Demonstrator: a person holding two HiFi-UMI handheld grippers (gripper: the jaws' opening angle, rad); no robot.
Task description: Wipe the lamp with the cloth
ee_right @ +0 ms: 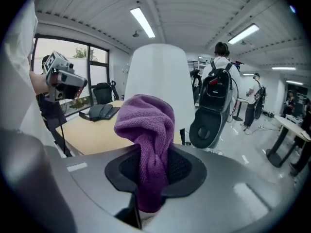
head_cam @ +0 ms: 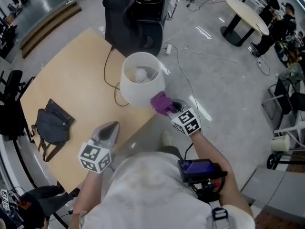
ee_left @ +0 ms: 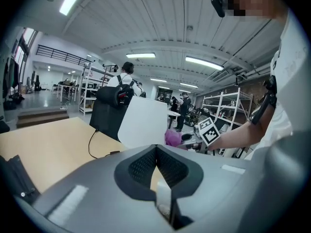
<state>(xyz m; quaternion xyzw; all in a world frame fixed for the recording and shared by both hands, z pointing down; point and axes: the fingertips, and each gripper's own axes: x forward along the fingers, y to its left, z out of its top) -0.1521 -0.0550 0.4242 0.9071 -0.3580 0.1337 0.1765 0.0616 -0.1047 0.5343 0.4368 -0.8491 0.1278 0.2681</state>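
Note:
The lamp (head_cam: pixel 140 82) stands near the right edge of the wooden table (head_cam: pixel 71 75), its white shade open at the top with the bulb showing. My right gripper (head_cam: pixel 170 108) is shut on a bunched purple cloth (head_cam: pixel 162 102), which lies against the shade's lower right side. In the right gripper view the cloth (ee_right: pixel 148 130) rises from between the jaws in front of the shade (ee_right: pixel 155 72). My left gripper (head_cam: pixel 113 126) hovers over the table's near edge, left of the lamp, jaws together and empty. The left gripper view shows the shade (ee_left: pixel 143 120) and cloth (ee_left: pixel 172 137) ahead.
A dark bag (head_cam: pixel 53 125) lies on the table's left part. The lamp's black cord (head_cam: pixel 113 80) runs across the table toward a black chair with a backpack (head_cam: pixel 136 20) behind it. A round white table (head_cam: pixel 245 13) stands on the floor at the far right.

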